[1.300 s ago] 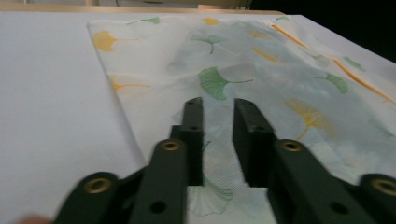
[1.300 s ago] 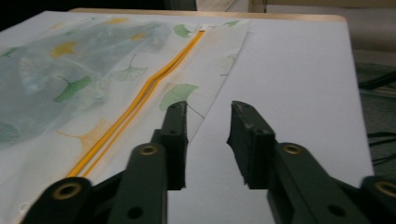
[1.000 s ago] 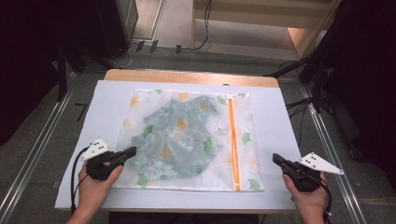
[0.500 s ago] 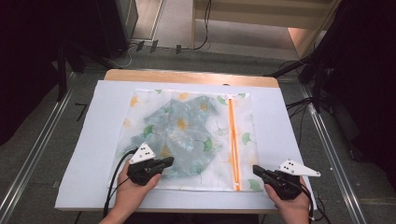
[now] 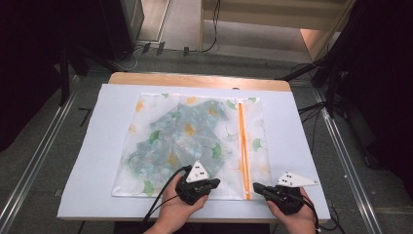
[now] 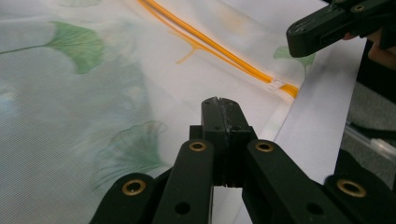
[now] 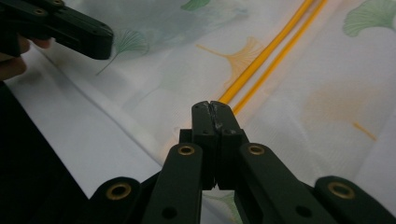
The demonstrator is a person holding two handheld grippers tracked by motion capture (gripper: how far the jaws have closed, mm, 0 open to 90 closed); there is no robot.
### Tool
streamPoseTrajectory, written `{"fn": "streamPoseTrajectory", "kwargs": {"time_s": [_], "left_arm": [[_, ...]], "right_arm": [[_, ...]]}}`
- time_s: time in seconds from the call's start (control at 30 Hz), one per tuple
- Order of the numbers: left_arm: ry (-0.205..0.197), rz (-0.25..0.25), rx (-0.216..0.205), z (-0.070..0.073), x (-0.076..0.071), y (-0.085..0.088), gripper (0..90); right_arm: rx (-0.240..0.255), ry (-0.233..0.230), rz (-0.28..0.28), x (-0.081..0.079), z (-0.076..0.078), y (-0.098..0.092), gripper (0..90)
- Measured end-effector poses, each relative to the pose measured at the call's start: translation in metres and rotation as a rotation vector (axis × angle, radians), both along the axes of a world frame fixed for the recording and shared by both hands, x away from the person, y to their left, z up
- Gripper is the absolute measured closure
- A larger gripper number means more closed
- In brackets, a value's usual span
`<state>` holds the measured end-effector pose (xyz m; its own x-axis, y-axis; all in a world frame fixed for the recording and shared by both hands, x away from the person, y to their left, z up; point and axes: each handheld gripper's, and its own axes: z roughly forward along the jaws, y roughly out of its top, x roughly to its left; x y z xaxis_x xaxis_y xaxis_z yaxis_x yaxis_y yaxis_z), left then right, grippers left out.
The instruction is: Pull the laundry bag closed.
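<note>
A see-through mesh bag (image 5: 195, 141) printed with ginkgo leaves lies flat, a blue-green garment (image 5: 180, 134) inside it. Its orange zipper (image 5: 242, 146) runs from the far edge to the near edge on the right side. My left gripper (image 5: 215, 184) is shut and empty, over the bag's near edge just left of the zipper's near end. My right gripper (image 5: 256, 187) is shut and empty too, just right of that end. In the left gripper view the shut tips (image 6: 220, 103) point toward the zipper pull (image 6: 276, 84). In the right gripper view the shut tips (image 7: 212, 108) hover over the zipper (image 7: 266, 56).
The bag rests on a white sheet (image 5: 97, 146) that covers a wooden table (image 5: 195, 79). Metal rails (image 5: 34, 161) run along both sides on the floor, with cables (image 5: 316, 109) at the right. Dark equipment stands at the far left and right.
My left gripper has slid far to the right along the bag's near edge, up to the zipper's end. My right gripper has moved a little left toward it. Both stayed shut.
</note>
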<state>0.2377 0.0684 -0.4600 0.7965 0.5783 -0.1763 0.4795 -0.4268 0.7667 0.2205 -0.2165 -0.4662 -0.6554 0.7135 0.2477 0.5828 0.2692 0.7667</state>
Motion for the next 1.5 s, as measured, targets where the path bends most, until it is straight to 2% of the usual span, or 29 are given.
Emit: {"fn": "streamPoseTrajectory", "kwargs": {"time_s": [0.13, 0.17, 0.2, 0.23, 0.27, 0.33, 0.4, 0.5, 0.67, 0.83, 0.87, 0.93, 1.07, 1.2, 1.3, 1.4, 1.5], "left_arm": [[0.021, -0.019, 0.014, -0.006, -0.001, -0.011, 90.0], [0.026, -0.030, 0.016, -0.007, -0.001, -0.014, 90.0], [0.032, -0.034, 0.021, -0.008, -0.001, -0.016, 90.0], [0.040, -0.039, 0.022, -0.010, -0.001, -0.018, 90.0], [0.051, -0.042, 0.023, -0.011, -0.002, -0.021, 90.0], [0.058, -0.058, 0.031, -0.012, -0.004, -0.028, 90.0], [0.048, -0.074, 0.039, -0.013, -0.005, -0.034, 90.0], [0.051, -0.084, 0.059, -0.017, -0.006, -0.039, 90.0], [0.044, -0.086, 0.067, -0.020, -0.006, -0.040, 90.0], [0.024, -0.075, 0.091, -0.019, -0.009, -0.042, 90.0], [0.028, -0.077, 0.090, -0.018, -0.009, -0.042, 90.0], [0.046, -0.095, 0.056, -0.018, -0.011, -0.043, 90.0], [0.042, -0.116, 0.043, -0.019, -0.017, -0.054, 87.9], [0.042, -0.084, 0.020, -0.020, -0.016, -0.060, 84.3], [0.036, -0.074, 0.044, -0.021, -0.016, -0.061, 86.6], [0.022, -0.077, 0.061, -0.022, -0.019, -0.062, 90.0], [0.047, -0.078, 0.051, -0.022, -0.017, -0.061, 90.0]], "right_arm": [[-0.048, -0.020, 0.057, -0.002, -0.002, 0.007, 90.0], [-0.068, -0.024, 0.094, -0.002, -0.003, 0.009, 90.0], [-0.068, -0.024, 0.094, -0.002, -0.003, 0.009, 90.0], [-0.078, -0.018, 0.117, -0.003, -0.003, 0.011, 90.0], [-0.102, -0.035, 0.157, -0.004, -0.004, 0.014, 90.0], [-0.113, -0.038, 0.172, -0.004, -0.004, 0.016, 90.0], [-0.141, -0.049, 0.185, -0.004, -0.006, 0.019, 90.0], [-0.172, -0.062, 0.177, -0.002, -0.009, 0.022, 90.0], [-0.162, -0.059, 0.178, 0.001, -0.011, 0.021, 90.0], [-0.184, -0.067, 0.174, 0.003, -0.012, 0.023, 90.0], [-0.180, -0.064, 0.175, 0.003, -0.012, 0.023, 90.0], [-0.160, -0.045, 0.169, 0.004, -0.012, 0.021, 90.0], [-0.138, -0.040, 0.150, 0.005, -0.011, 0.015, 90.0], [-0.135, -0.037, 0.152, 0.005, -0.011, 0.012, 90.0], [-0.108, -0.044, 0.144, 0.004, -0.008, 0.011, 90.0], [-0.109, -0.045, 0.156, 0.004, -0.008, 0.013, 90.0], [-0.118, -0.026, 0.169, 0.005, -0.012, 0.017, 90.0]]}}
